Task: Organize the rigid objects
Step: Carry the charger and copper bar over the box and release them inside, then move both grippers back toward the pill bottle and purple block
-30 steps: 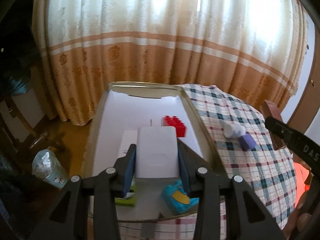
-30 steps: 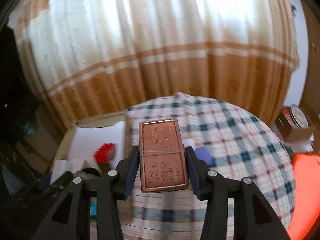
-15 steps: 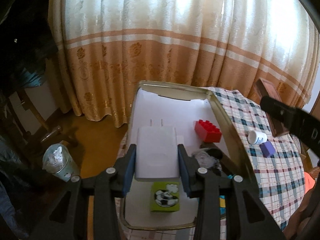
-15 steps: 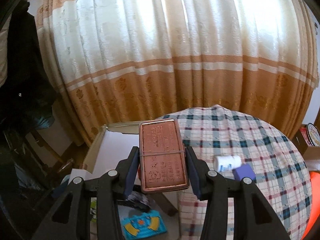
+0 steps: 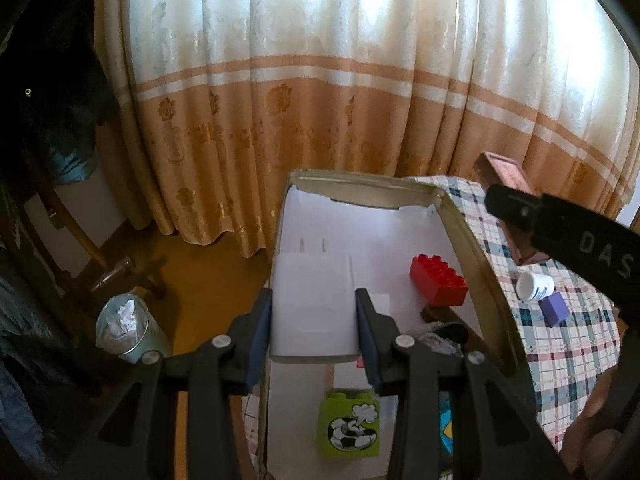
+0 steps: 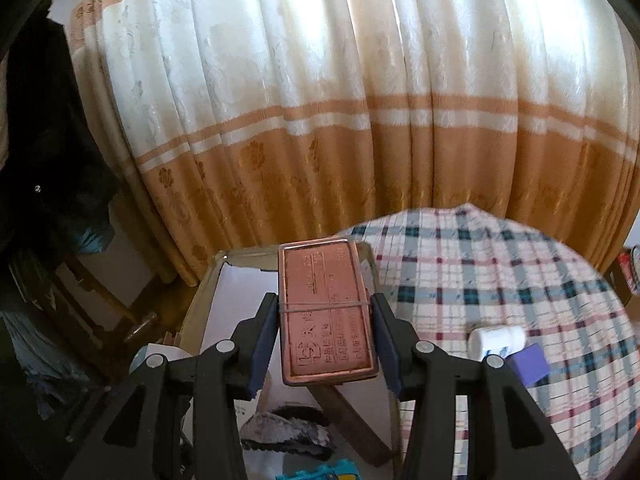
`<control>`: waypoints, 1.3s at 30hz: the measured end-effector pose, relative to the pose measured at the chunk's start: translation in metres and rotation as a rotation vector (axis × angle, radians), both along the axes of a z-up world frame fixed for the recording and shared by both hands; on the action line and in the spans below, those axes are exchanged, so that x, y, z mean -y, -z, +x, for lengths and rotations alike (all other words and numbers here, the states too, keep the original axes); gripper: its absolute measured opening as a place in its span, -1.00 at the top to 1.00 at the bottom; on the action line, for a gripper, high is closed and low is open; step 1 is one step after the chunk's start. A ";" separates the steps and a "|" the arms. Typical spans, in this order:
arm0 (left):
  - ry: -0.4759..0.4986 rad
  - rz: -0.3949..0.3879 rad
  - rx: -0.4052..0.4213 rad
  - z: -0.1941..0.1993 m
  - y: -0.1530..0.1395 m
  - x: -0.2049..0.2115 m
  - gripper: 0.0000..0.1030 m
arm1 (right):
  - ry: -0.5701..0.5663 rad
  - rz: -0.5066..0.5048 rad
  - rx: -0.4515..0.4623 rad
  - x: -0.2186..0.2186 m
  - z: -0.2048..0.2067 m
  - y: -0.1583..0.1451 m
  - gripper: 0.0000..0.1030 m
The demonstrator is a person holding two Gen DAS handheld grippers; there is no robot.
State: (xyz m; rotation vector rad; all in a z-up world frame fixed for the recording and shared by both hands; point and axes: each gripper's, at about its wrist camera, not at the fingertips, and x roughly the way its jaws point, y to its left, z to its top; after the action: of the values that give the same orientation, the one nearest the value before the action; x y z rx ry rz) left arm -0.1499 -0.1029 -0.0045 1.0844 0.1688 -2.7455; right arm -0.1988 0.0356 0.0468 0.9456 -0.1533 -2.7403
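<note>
Above the tray (image 5: 472, 236), we are holding two loads: our left gripper (image 5: 314, 322) is clamping a white charger (image 5: 312, 304), prongs pointing to twelve o'clock along the tray's long axis, with the white liner directly below, so this hand is nearer to setting down. Our right gripper (image 6: 326, 332) is clamping one copper tin (image 6: 326, 312), long axis also toward twelve, over the tray's right rim. We are counting one red brick (image 5: 438, 286), one green block (image 5: 348, 424), one white bottle (image 6: 496, 342) and one purple block (image 6: 530, 364) at three o'clock on the plaid cloth (image 6: 500, 272).
</note>
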 end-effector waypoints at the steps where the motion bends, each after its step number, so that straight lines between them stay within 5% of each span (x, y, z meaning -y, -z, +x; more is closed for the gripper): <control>1: 0.000 0.002 0.011 -0.002 0.002 0.000 0.24 | -0.001 -0.006 0.016 0.001 -0.005 0.004 0.05; 21: 0.014 -0.015 0.081 -0.012 0.020 -0.007 0.22 | -0.114 -0.095 0.188 0.018 -0.037 0.040 -0.09; 22: 0.013 -0.017 0.077 -0.011 0.019 -0.007 0.16 | -0.116 -0.097 0.181 0.017 -0.035 0.039 -0.12; 26: 0.038 0.002 0.040 -0.006 0.009 -0.013 -0.88 | -0.107 -0.106 0.122 0.009 -0.022 0.027 -0.21; 27: 0.022 -0.025 0.014 -0.002 0.004 -0.016 -0.98 | -0.101 -0.118 0.111 0.006 -0.018 0.024 -0.21; 31: 0.041 -0.097 -0.062 0.010 -0.007 -0.030 -0.99 | -0.035 -0.136 0.047 -0.014 -0.003 0.018 -0.23; 39: 0.072 -0.075 -0.071 0.018 -0.002 -0.049 -0.99 | 0.146 -0.103 -0.079 -0.065 0.033 0.013 -0.31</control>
State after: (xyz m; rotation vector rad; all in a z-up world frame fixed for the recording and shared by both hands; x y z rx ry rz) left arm -0.1324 -0.0538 -0.0021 0.9941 0.0372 -2.8309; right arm -0.1654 0.1010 0.0334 0.8279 -0.3586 -2.8653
